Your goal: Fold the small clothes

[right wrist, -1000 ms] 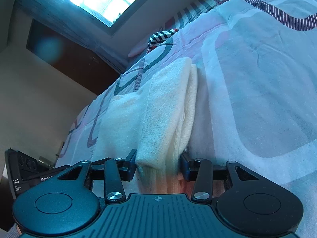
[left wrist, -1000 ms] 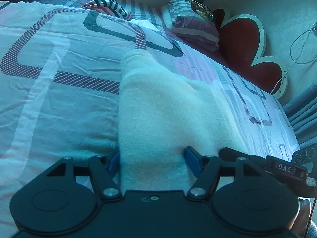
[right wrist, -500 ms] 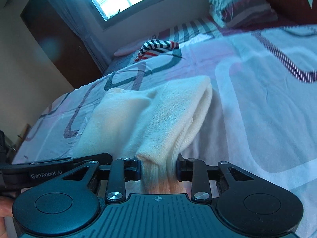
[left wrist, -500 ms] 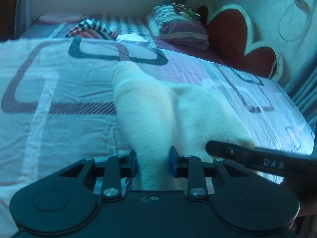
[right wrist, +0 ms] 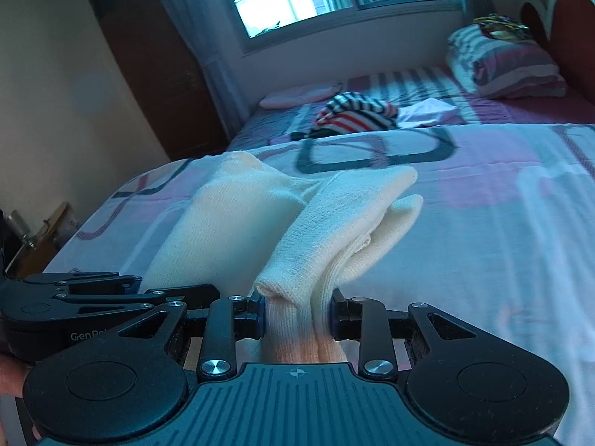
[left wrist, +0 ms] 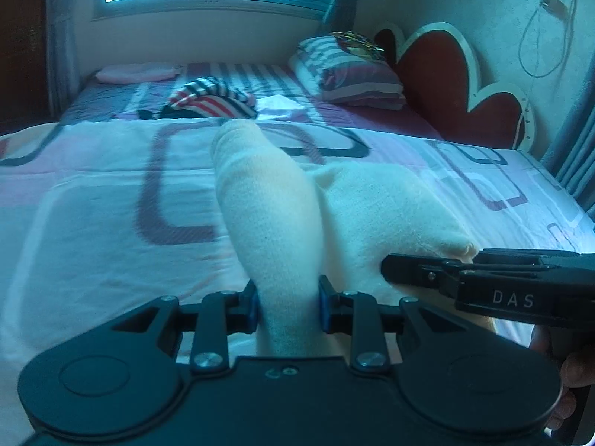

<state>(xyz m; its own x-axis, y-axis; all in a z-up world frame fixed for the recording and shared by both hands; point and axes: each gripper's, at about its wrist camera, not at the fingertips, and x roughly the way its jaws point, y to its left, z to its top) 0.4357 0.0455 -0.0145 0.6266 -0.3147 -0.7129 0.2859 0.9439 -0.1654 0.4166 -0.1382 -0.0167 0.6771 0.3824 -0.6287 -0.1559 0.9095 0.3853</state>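
Now, seen from the left wrist, the left claw (left wrist: pixel 286 306) has gone from standing wide around the near edge of the cream garment (left wrist: pixel 372 204) to clenched on a bunched ridge of it, its blue pads pressing the knit from both sides. That ridge rises off the bed (left wrist: pixel 93 223) and runs away from the claw toward the striped garment (left wrist: pixel 212 102) lying farther up the bed; a second ago the cloth lay flat. The right claw (left wrist: pixel 394 271) comes in from the right, its tip at the garment's near right corner.

From the right wrist, the right claw (right wrist: pixel 297 316) has likewise narrowed and is clamped on a thick gathered edge of the cream garment (right wrist: pixel 230 208), several layers between the pads. The far end of this held strip hangs free just above the bed (right wrist: pixel 502 223), well short of the striped garment (right wrist: pixel 353 113). The left claw (right wrist: pixel 122 286) lies close beside it on the left.

Both near corners are gripped and lifted, so the fold toward the far edge looks ready to begin.
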